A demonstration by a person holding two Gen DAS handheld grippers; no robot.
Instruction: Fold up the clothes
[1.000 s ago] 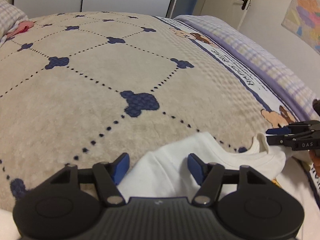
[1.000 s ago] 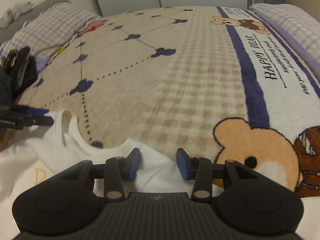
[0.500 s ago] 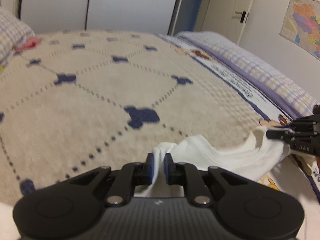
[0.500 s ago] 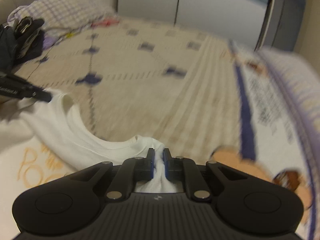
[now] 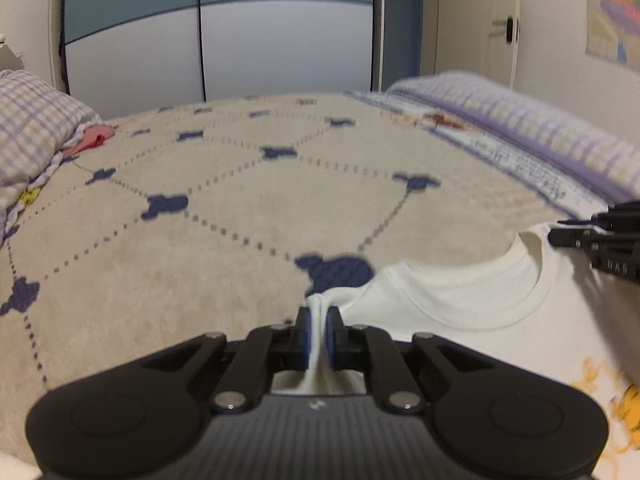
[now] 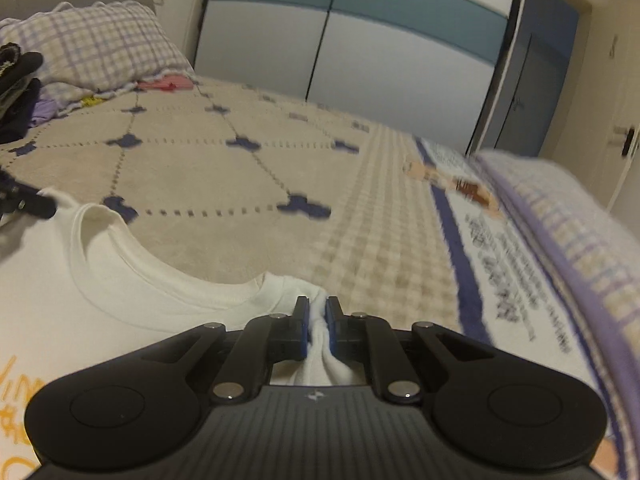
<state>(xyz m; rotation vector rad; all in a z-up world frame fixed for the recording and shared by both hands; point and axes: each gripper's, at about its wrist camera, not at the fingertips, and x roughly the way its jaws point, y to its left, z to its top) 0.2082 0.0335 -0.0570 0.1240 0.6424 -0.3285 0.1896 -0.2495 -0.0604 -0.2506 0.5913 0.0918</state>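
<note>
Both my grippers have just clamped the white T-shirt (image 5: 460, 304) at its shoulders: left gripper (image 5: 318, 320) at 6 o'clock, right gripper (image 6: 317, 312) likewise. The shirt is lifted off the bed (image 5: 240, 216), collar taut between them, ready for folding.

white T-shirt (image 5: 460, 304): my view cuts its lower part off
shirt print (image 6: 16, 420): orange, cropped, unreadable
blanket lettering (image 6: 516, 276): motion-blurred
wall map (image 5: 612, 12): edge-cropped

Bed (image 5: 240, 240) w/ beige blanket (image 6: 224, 184), blue clover marks & bear print; on it: checked pillow (image 6: 92, 48) at head, white T-shirt (image 5: 460, 312) near front, checked quilt (image 6: 560, 216) along right edge.
</note>
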